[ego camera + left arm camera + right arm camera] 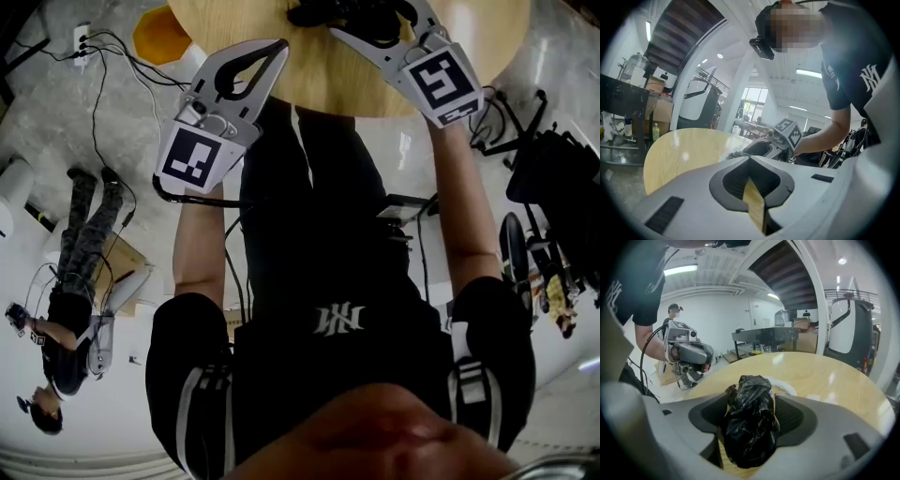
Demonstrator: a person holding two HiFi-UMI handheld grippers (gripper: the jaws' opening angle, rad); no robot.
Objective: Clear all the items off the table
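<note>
Only container we see is one black plastic bag (750, 427), crumpled and bunched up, contents not visible. It lies on the round wooden table (825, 376) near the edge closest to us and sits right in the throat of the right gripper (752, 394). That gripper's jaws stand fairly wide and the bag fills the gap, with both inner faces against it, so we read that as a grip on the bag. The left gripper (750, 161) has its jaws fully together with nothing between them. In the head view its tip is just over the table's near edge, well apart from the bag. Count: one bag, one white item (785, 386) just behind the bag and partly hidden by it (can't tell what it is), two grippers, one table. The tabletop beyond the bag is bare wood out to the far rim in the right gripper view. Around the table in the head view: cables (103, 94) on the floor to our left, an orange object (159, 36) tucked by the table edge, dark framed gear (553, 178) on our right, and one other person (75, 281) well off to the left.
</note>
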